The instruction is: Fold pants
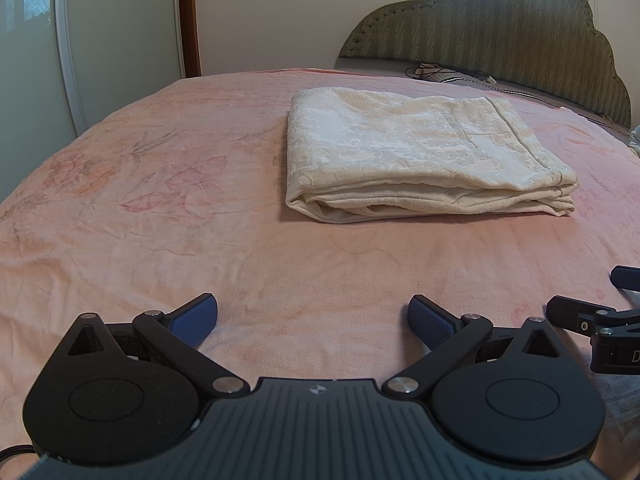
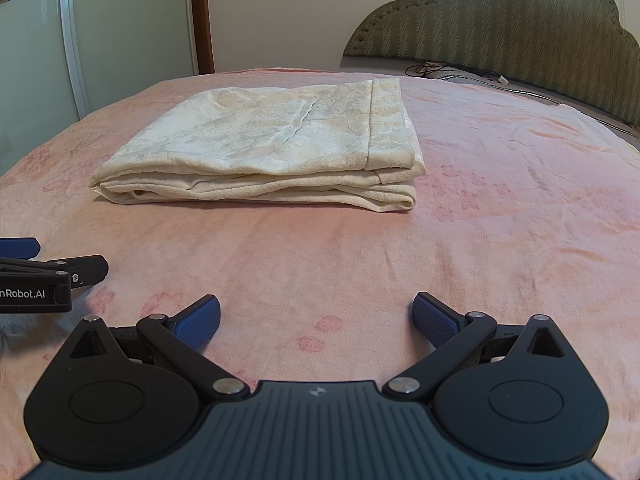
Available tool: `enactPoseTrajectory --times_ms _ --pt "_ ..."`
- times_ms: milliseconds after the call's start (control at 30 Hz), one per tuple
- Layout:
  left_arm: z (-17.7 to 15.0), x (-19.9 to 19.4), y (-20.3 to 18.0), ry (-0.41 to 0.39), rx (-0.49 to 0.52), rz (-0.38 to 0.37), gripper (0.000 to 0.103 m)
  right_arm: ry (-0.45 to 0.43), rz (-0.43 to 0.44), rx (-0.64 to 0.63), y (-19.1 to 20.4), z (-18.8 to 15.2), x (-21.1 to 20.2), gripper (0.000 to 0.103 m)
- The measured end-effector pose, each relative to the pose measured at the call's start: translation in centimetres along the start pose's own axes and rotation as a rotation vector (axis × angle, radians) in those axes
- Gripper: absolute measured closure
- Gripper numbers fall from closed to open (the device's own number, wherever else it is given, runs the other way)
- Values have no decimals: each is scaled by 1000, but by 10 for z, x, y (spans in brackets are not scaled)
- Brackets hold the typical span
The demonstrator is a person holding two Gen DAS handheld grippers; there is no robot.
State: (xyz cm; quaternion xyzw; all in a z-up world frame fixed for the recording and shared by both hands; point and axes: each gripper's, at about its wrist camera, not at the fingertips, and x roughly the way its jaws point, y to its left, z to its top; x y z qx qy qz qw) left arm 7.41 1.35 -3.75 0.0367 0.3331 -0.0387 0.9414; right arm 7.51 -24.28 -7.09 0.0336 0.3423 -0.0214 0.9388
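Both tongs, left [image 1: 313, 322] and right [image 2: 316, 322], gape wide and empty over the pink bed [image 1: 160, 240], cream folded pants [image 1: 420, 160] lying ahead of them.

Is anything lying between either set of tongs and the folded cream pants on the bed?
Nothing visible. Only bare pink blanket separates the open left tongs and open right tongs from the pants, which lie folded.

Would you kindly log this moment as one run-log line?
pants: folded, flat on bed | left tongs: open, empty, short of pants | right tongs: open, empty | contact: none
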Motion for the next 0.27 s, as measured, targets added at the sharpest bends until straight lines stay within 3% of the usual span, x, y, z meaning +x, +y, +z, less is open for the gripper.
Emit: enactPoseTrajectory --times_ms 267 --pt "-1 -1 -1 -2 -8 -4 0 0 0 0 0 0 0 0"
